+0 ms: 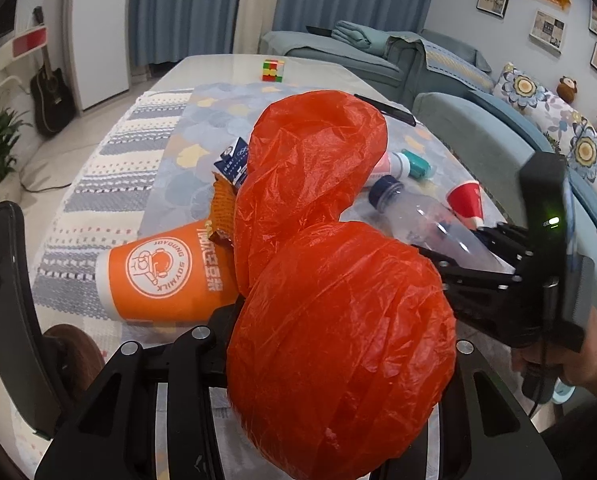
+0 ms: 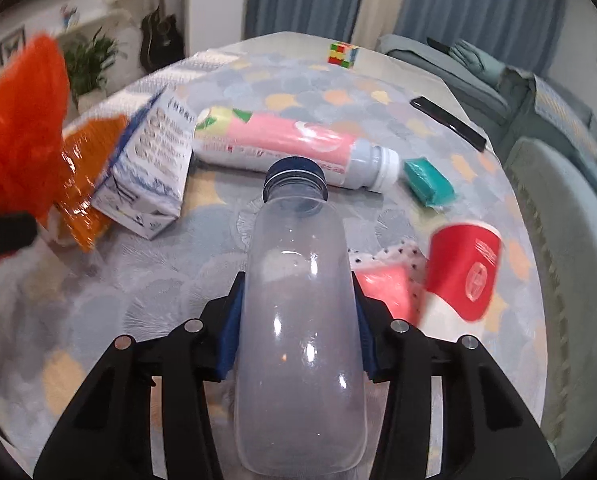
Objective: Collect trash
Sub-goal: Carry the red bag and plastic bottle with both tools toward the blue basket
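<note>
Right gripper clamping one clear bottle, left gripper holding one orange bag, two cups, one carton, one pink bottle

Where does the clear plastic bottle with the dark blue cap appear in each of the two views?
Left wrist view: the clear bottle lies right of centre, behind the orange bag, held by the right claw.
Right wrist view: the bottle fills the centre, cap pointing away.
Shared landmark: the puzzle cube at the far table edge.
</note>
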`<state>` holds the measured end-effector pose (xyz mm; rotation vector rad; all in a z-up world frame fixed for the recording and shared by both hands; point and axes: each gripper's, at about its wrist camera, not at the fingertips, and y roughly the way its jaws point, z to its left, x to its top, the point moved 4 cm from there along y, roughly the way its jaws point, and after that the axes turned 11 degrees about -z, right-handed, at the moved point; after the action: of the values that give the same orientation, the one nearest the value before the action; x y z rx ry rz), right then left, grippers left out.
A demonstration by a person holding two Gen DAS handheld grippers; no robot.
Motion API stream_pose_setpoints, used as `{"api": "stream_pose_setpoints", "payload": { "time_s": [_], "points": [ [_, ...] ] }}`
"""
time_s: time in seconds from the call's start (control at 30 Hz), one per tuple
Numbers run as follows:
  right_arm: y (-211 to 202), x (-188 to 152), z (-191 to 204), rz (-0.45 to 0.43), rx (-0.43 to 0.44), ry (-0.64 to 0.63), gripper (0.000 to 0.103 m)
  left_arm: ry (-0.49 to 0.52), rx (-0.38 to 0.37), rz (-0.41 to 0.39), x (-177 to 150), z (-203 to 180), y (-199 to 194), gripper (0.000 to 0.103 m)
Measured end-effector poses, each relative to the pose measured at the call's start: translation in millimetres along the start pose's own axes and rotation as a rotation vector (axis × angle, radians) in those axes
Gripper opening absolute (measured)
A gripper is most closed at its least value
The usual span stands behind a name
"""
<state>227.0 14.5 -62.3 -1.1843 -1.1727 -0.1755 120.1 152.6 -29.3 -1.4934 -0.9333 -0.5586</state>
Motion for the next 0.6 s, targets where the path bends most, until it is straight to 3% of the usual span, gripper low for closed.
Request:
{"api": "stream_pose_setpoints", "payload": {
  "time_s": [0.4,0.6],
  "points": [
    [-106,15,-36,-0.185,-0.070,0.117,0.044,0.064,-0.037,-0.122,13,-33,-22,0.040],
    [-156,10,-54,-0.268,-0.101,0.237,0.044,0.115,-0.060,-0.207,17,-48,-39,0.041]
  ]
}}
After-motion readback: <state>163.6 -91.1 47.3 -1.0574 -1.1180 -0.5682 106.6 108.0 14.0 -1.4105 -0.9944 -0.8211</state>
